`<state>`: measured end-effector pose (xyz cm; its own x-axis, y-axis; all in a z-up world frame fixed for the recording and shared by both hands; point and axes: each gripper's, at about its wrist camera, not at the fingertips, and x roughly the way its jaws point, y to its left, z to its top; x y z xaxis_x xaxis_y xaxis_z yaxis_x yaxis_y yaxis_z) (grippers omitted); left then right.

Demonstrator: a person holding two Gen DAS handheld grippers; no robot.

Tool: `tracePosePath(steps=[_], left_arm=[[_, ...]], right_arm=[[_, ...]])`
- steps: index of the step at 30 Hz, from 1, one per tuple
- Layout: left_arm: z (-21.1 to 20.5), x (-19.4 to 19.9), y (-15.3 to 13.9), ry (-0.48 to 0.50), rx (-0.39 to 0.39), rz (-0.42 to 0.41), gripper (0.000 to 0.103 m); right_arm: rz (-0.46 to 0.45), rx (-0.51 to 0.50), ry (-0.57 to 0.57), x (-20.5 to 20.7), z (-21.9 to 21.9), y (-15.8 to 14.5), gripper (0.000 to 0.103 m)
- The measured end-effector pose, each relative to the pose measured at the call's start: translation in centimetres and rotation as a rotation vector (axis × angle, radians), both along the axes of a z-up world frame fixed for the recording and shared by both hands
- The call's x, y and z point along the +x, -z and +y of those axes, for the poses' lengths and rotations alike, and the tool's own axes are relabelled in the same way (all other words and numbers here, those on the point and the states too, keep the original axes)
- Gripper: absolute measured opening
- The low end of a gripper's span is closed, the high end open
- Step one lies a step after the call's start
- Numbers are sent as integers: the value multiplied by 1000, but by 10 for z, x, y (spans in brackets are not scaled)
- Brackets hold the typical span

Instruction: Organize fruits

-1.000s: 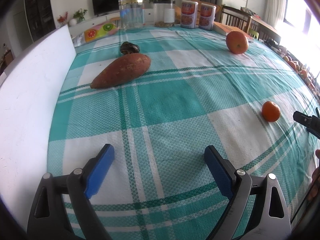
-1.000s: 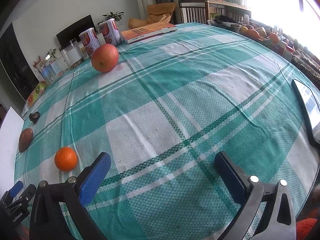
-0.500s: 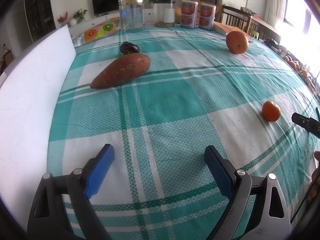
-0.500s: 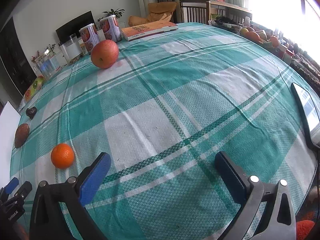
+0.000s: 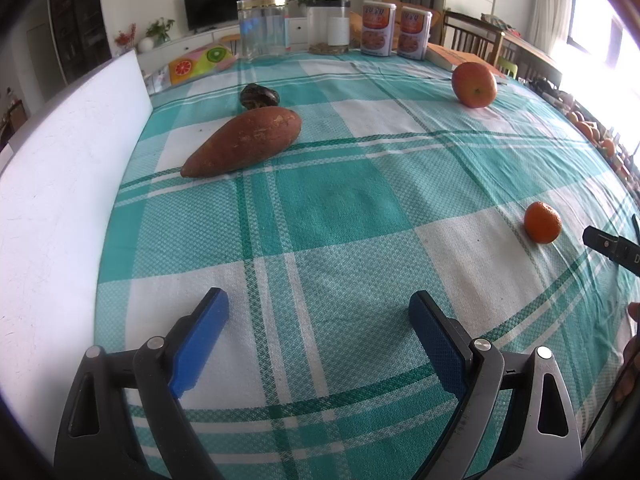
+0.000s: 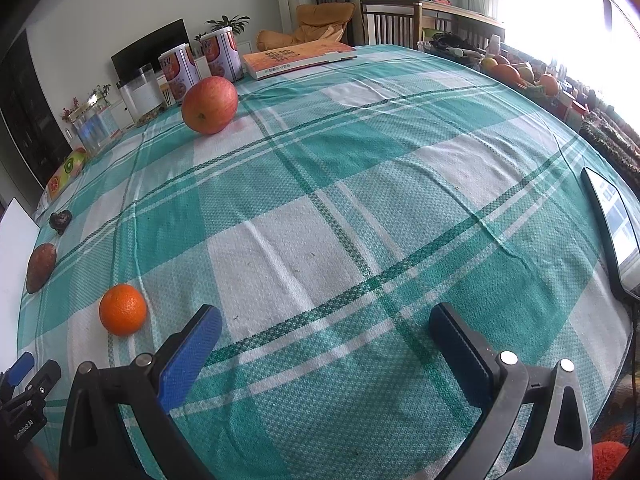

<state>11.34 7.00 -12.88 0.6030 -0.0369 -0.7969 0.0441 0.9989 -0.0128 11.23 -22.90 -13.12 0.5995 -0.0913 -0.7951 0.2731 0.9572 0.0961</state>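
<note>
Surface: teal-and-white checked tablecloth (image 5: 328, 200), white board (image 5: 60, 184) along its left edge.
Left side: sweet potato (image 5: 244, 142), dark lump (image 5: 259, 95) behind it.
Far: apple (image 5: 474, 84); two printed tins (image 5: 396, 30), writing unreadable.
Right: orange (image 5: 542, 222).
Left gripper (image 5: 320, 322): spread wide, empty.
Right gripper (image 6: 326, 334): spread wide, empty, orange just left.

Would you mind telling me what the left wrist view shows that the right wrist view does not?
Only the left wrist view shows the left gripper, open over bare cloth. Only the right wrist view shows the right gripper, also open and empty, plus a tablet at the table's edge. Both show the orange, the apple, the sweet potato and the checked tablecloth.
</note>
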Motion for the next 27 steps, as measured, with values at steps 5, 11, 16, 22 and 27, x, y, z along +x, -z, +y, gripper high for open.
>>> tracePosePath(steps=[5,11,16,22,27], left_arm=[[0,0,0,0,0,0,93],[0,0,0,0,0,0,93],[0,0,0,0,1,0,93],[0,0,0,3,1,2,94],[0,0,0,8,3,8,94]], right_arm=[[0,-1,0,0,0,0,103],[0,-1,0,0,0,0,103],[1,-3,0,0,1,0,103],[4,-8,-1,0,1,1,103],[5,-10,-2,0,1,1,103]])
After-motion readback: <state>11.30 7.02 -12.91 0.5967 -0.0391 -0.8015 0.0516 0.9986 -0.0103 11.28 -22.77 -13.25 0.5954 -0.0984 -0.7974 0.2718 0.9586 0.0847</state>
